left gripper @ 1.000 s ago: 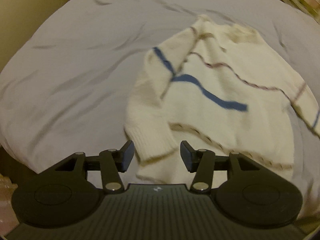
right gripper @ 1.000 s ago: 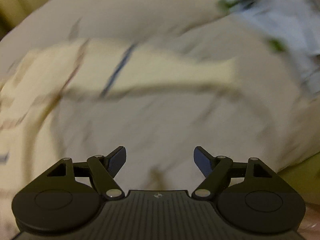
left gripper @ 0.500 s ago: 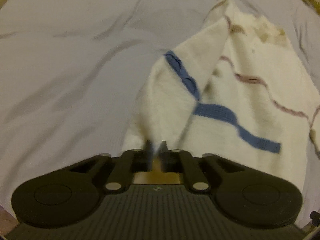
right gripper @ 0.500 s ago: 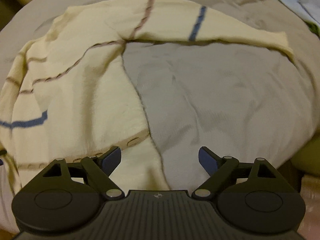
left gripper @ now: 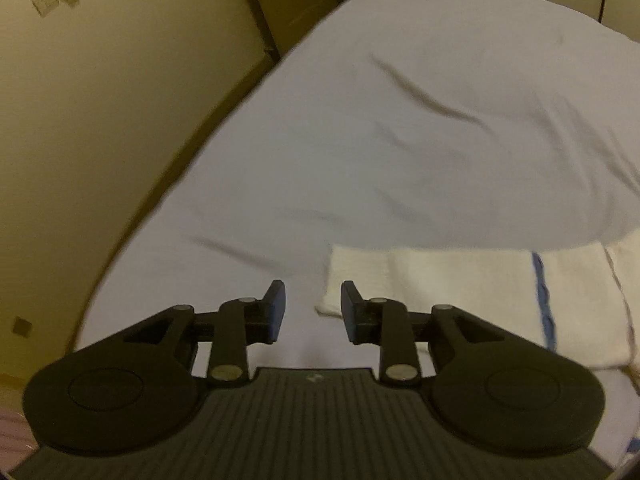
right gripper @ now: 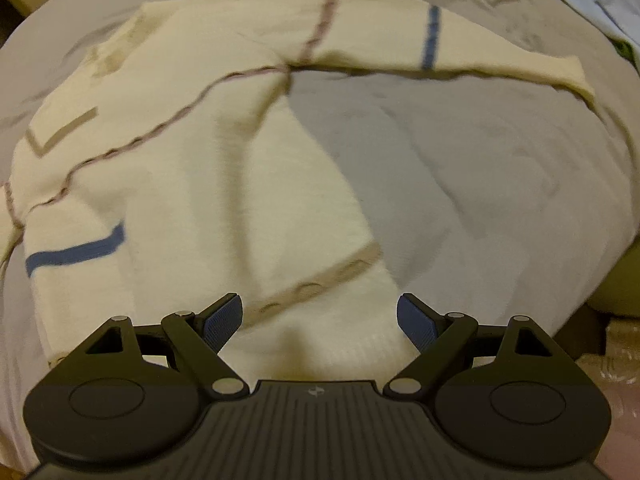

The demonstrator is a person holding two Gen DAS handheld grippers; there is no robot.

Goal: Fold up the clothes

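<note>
A cream knit sweater [right gripper: 208,176] with blue and brown stripes lies face up on a grey bed sheet [right gripper: 480,184]. One sleeve [right gripper: 440,48] stretches out to the far right. In the left wrist view the other sleeve [left gripper: 460,292] lies flat, stretched out to the left, its cuff beside the right finger. My left gripper [left gripper: 312,312] is open and empty just left of that cuff. My right gripper [right gripper: 320,316] is open and empty over the sweater's ribbed bottom hem.
The bed's left edge [left gripper: 168,200] runs beside a beige wall [left gripper: 100,120]. Other light blue and green clothing [right gripper: 596,0] lies at the far right of the bed. The bed's near right edge [right gripper: 600,280] drops off.
My left gripper, shut on the sleeve cuff half a second ago, has pulled the sleeve out to the left, opened and let it go. My right gripper has moved closer over the hem.
</note>
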